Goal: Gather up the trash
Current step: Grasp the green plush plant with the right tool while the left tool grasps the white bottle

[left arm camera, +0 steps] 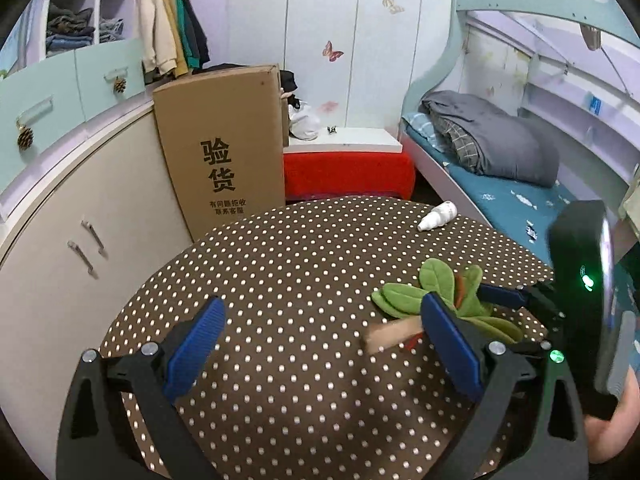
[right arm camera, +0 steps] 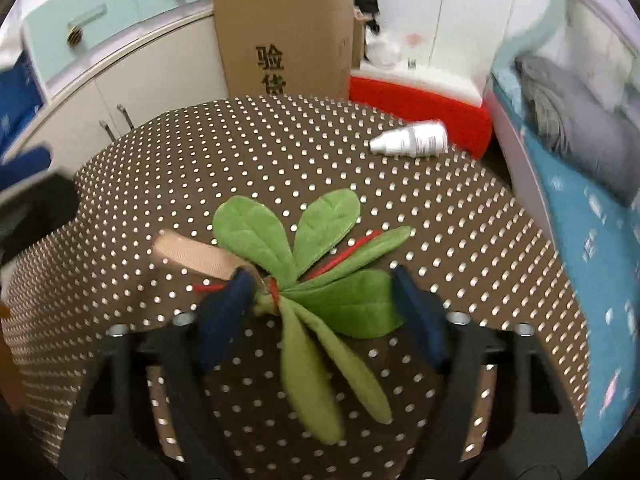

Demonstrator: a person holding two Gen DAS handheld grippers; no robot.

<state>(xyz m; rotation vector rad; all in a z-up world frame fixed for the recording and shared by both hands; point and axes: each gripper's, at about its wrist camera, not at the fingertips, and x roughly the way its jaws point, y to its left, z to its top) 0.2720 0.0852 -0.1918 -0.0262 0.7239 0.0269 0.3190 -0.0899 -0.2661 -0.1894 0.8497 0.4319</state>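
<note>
The right gripper (right arm camera: 320, 300) stood with its blue pads partly apart, straddling the green plush leaf bundle (right arm camera: 312, 276) near the point where the leaves gather; whether the left pad already touched the stem end could not be told through the motion blur, and the right pad looked clear of the leaves. The left gripper (left arm camera: 320, 344) hung wide and empty over the dotted tablecloth (left arm camera: 280, 264), just beside the same bundle. The leaves lay fanned on the cloth at the near right of the table, with thin red strips (right arm camera: 348, 254) threaded among them and a tan ribbed band (right arm camera: 196, 258) lying against their left side. The bundle would likely be light, soft and floppy, so a pinch on a single leaf would let the rest dangle; the tied knot at the stem seemed the firmest place to hold. Farther out, a small white bottle (right arm camera: 412, 140) lay on its side near the table's far edge, hard and smooth, probably apt to roll. What bound the stem was hidden by the pad, the bottle's label was illegible, and no bin for the trash showed in either view.
</note>
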